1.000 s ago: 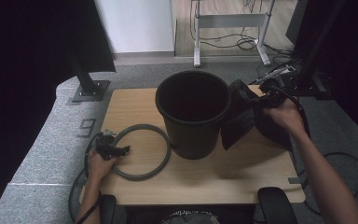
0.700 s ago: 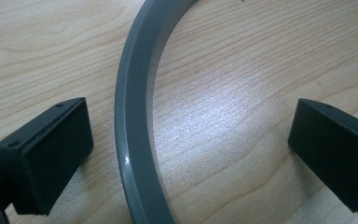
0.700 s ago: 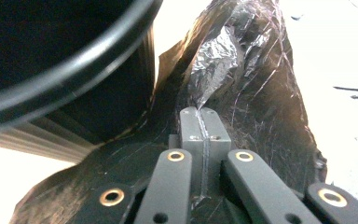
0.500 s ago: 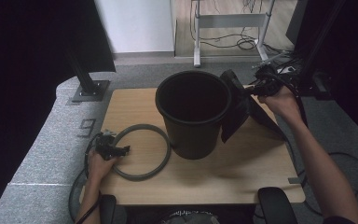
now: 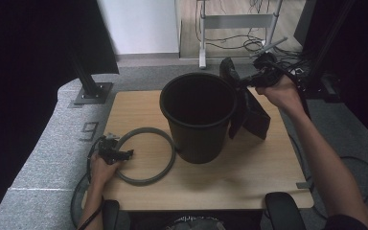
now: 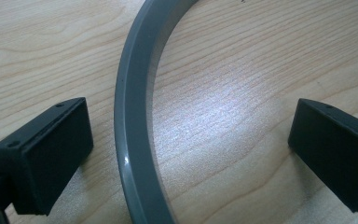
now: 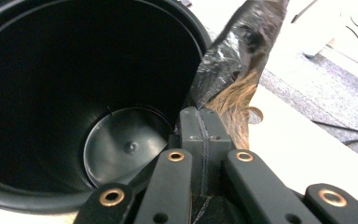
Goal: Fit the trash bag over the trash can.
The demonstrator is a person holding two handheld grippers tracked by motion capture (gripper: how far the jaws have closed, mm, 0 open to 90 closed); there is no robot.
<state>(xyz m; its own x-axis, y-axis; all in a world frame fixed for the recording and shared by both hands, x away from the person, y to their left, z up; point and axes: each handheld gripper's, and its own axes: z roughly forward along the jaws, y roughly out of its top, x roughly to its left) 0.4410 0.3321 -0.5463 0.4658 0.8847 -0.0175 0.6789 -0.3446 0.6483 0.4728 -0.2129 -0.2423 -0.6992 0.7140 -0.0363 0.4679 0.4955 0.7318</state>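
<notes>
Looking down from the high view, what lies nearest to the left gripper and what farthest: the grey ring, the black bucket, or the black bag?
From the left gripper:
1. Grey ring, right beside it, between its jaws.
2. Black bucket, mid-table.
3. Black bag, beyond the bucket, held by the right gripper.

Wooden counter (image 5: 249, 177) stood on a grey carpeted floor (image 5: 48, 158). A black stand foot (image 5: 93, 92) rested on the carpet just off the counter's far left corner. Beyond the far edge, a white panel (image 5: 139, 26) stood left of a grey metal frame (image 5: 235, 21), with loose cables (image 5: 242, 45) lying on the floor beneath it.
</notes>
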